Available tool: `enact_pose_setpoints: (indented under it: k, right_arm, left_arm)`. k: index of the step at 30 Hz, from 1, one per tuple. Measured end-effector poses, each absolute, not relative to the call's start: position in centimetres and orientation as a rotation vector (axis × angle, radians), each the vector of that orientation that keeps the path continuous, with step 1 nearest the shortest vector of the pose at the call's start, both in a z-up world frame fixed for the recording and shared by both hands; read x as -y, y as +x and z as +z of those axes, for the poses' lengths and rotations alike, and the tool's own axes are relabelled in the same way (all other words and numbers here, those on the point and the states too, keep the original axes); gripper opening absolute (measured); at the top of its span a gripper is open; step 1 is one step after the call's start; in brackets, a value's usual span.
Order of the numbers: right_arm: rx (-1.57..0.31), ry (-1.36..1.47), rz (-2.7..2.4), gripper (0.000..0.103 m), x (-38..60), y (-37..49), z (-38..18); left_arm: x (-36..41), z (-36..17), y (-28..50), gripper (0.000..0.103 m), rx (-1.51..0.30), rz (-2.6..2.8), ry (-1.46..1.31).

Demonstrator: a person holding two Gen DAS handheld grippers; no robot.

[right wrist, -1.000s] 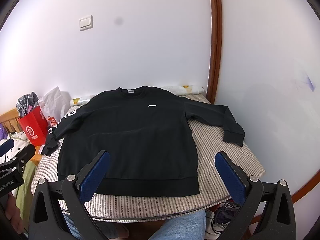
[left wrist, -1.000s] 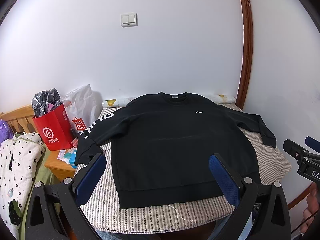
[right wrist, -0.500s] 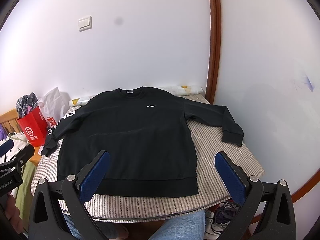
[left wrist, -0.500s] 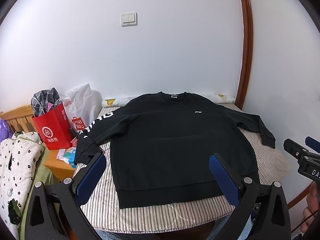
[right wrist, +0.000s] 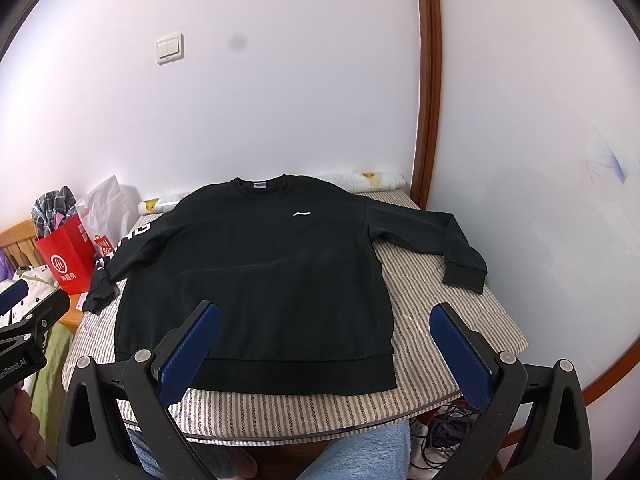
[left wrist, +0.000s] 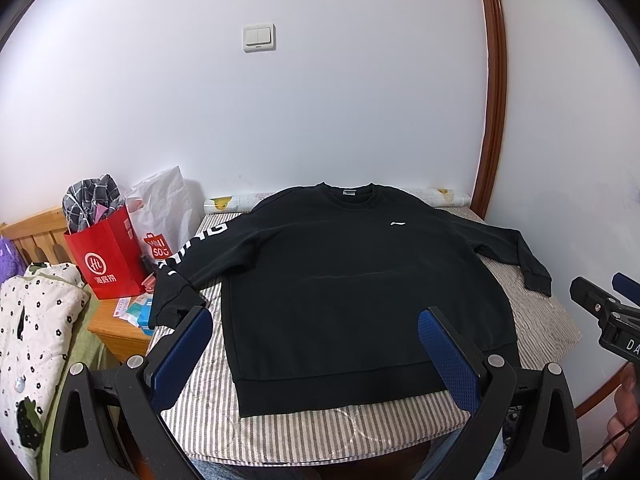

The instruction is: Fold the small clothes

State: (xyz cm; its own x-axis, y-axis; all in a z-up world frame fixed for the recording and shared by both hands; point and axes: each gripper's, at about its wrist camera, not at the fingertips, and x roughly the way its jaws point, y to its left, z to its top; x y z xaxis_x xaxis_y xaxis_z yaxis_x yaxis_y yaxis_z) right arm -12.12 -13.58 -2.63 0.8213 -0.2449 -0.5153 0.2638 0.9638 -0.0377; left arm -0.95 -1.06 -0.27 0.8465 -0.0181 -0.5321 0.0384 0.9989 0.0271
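A black sweatshirt lies flat and face up on a striped table, collar at the far side, hem toward me. It also shows in the right wrist view. Its left sleeve with white lettering hangs off the left edge. Its right sleeve lies spread on the striped table. My left gripper is open and empty, held above the hem. My right gripper is open and empty, over the hem's right part.
A red paper bag and a white bag stand on a wooden bedside table at the left. A floral quilt lies further left. The wall with its brown trim stands behind the table. Cables lie on the floor.
Both views have shifted very slightly. The sweatshirt has not moved and both grippers stay open.
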Motion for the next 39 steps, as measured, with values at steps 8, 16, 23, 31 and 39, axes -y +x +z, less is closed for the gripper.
enact_pose_setpoints:
  k: [8,16,23,31,39]
  right_arm:
    - [-0.541,0.03,-0.273,0.103,13.7,-12.3,-2.6]
    - [-0.542,0.004,-0.282,0.103,13.5,-11.4,-3.6]
    - [-0.62,-0.025,-0.267,0.103,14.1,-7.0,-7.1]
    - [-0.707,-0.027,-0.267,0.103,15.0,-1.4,-12.2]
    - [-0.705,0.073,-0.22,0.102,16.1,3.2,-15.0]
  left_arm:
    - [1.2,-0.6,-1.1,0.103,-0.566,-0.039,0.023]
    - [0.2,-2.3,1.1,0.103,-0.598,-0.036,0.008]
    - [-4.2,-6.7,6.3,0.103,-0.725,0.012,-0.067]
    - [-11.3,-12.2,10.7,0.102,-0.794,0.125,-0.077]
    - [-16.4,-15.7,15.3,0.102,-0.834,0.218,-0.113]
